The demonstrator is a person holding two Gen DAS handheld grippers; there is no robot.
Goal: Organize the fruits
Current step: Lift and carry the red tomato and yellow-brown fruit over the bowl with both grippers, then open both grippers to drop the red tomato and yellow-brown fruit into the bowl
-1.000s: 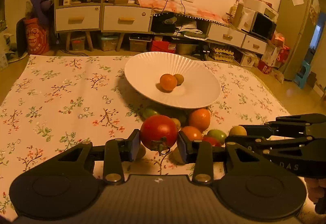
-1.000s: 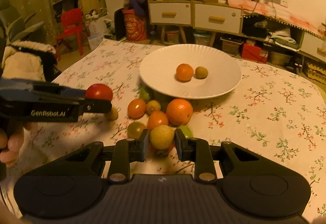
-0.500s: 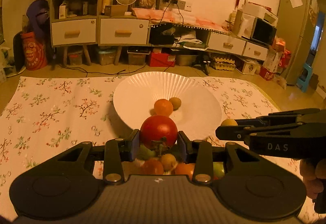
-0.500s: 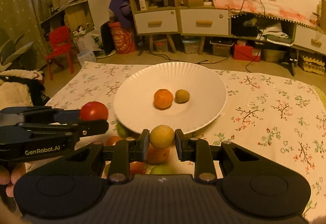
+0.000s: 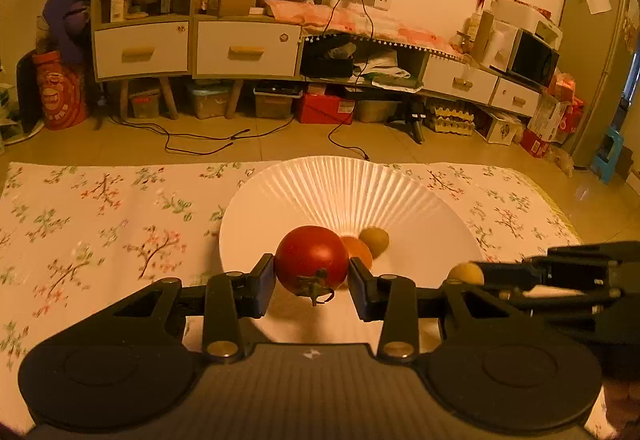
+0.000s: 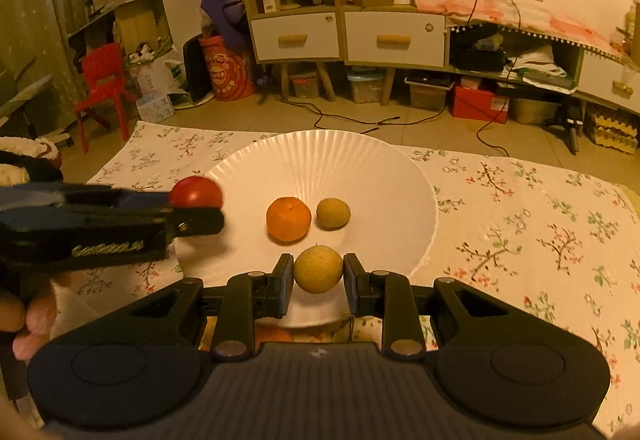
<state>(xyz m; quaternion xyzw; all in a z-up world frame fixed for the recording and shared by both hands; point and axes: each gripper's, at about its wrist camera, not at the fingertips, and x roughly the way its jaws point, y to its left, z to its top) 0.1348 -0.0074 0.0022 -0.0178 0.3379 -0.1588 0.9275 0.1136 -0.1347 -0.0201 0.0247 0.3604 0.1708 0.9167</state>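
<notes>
My left gripper (image 5: 312, 278) is shut on a red tomato (image 5: 311, 259) and hangs over the near part of the white ribbed plate (image 5: 280, 200). My right gripper (image 6: 318, 278) is shut on a small yellow round fruit (image 6: 319, 269), just above the plate's (image 6: 380, 192) near rim. On the plate lie an orange mandarin (image 6: 288, 218) and a small olive-brown fruit (image 6: 333, 213). In the right wrist view the left gripper (image 6: 208, 210) comes in from the left with the tomato (image 6: 195, 192). From the left wrist view the right gripper (image 5: 476, 276) shows at the right, holding its yellow fruit (image 5: 465, 273).
The plate rests on a floral cloth (image 6: 540, 224) spread over the floor. Another orange fruit (image 6: 276, 334) peeks out under the right gripper. Behind the cloth lie loose cables (image 5: 224, 138), then cabinets (image 5: 248, 48) and boxes. A red chair (image 6: 102, 80) stands at the far left.
Both grippers have carried their fruits forward from the pile on the cloth to over the plate. The pile has dropped out of sight beneath them. Both grips stayed shut.
</notes>
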